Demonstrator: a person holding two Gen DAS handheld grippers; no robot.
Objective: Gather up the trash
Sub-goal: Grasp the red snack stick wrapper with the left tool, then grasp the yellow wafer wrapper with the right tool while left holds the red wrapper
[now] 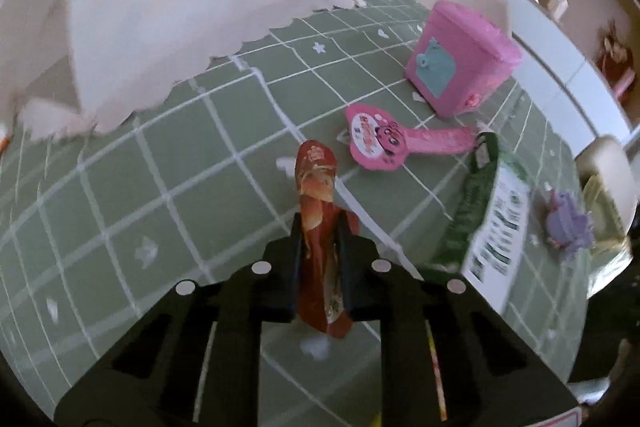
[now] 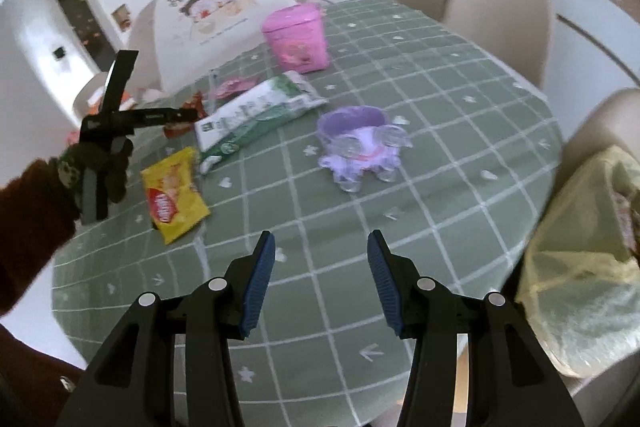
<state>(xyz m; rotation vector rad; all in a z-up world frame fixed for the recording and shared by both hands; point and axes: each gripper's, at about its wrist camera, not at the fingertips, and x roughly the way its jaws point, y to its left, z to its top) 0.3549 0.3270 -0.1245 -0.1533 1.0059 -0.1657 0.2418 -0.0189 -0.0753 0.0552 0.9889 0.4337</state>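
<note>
Right now the red snack wrapper [image 1: 318, 223] stands pinched between the pads of the left claw [image 1: 320, 227], its lower end over the green checked surface [image 1: 160, 163]. Just beyond it lies a pink card package [image 1: 380, 143], with a green-and-white pouch [image 1: 486, 223] to its right and a pink box [image 1: 460, 61] farther back. The right claw [image 2: 320, 243] hangs released above the cloth, nothing between its blue pads. A yellow wrapper [image 2: 174, 193] lies left of it, a lilac toy [image 2: 360, 143] ahead, and a yellowish bag [image 2: 584, 267] at the right edge.
</note>
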